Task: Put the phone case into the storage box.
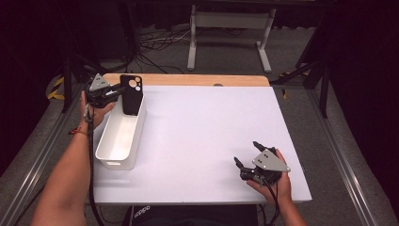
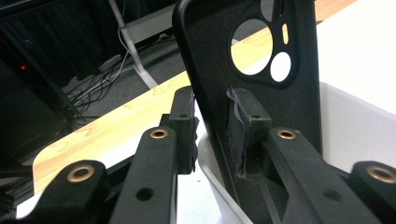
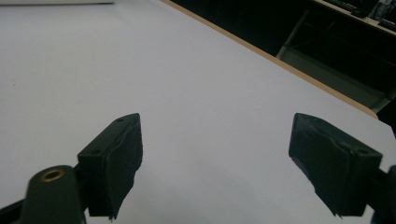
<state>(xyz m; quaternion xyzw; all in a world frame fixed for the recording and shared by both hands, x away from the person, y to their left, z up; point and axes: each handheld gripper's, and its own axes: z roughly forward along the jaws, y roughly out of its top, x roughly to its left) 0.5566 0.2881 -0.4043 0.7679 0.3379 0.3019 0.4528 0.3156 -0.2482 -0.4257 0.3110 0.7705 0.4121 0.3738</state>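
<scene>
Because the work centred on the far-left corner, the white table [image 1: 202, 141] lay bare, dark curtains and floor cables behind; the white bin [image 1: 117, 141] stood along its left edge; the black phone case [image 1: 131, 94] stood upright over the bin's far end, between the left gripper's [image 1: 117, 89] barely parted jaws, one pad clear of it; the right gripper [image 1: 249, 153] rested wide open, idle

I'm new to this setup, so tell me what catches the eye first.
A black phone case stands upright over the far end of a white bin at the table's left, with the left gripper at its edge. Near the front right, the right gripper rests open on the bare white table.
</scene>
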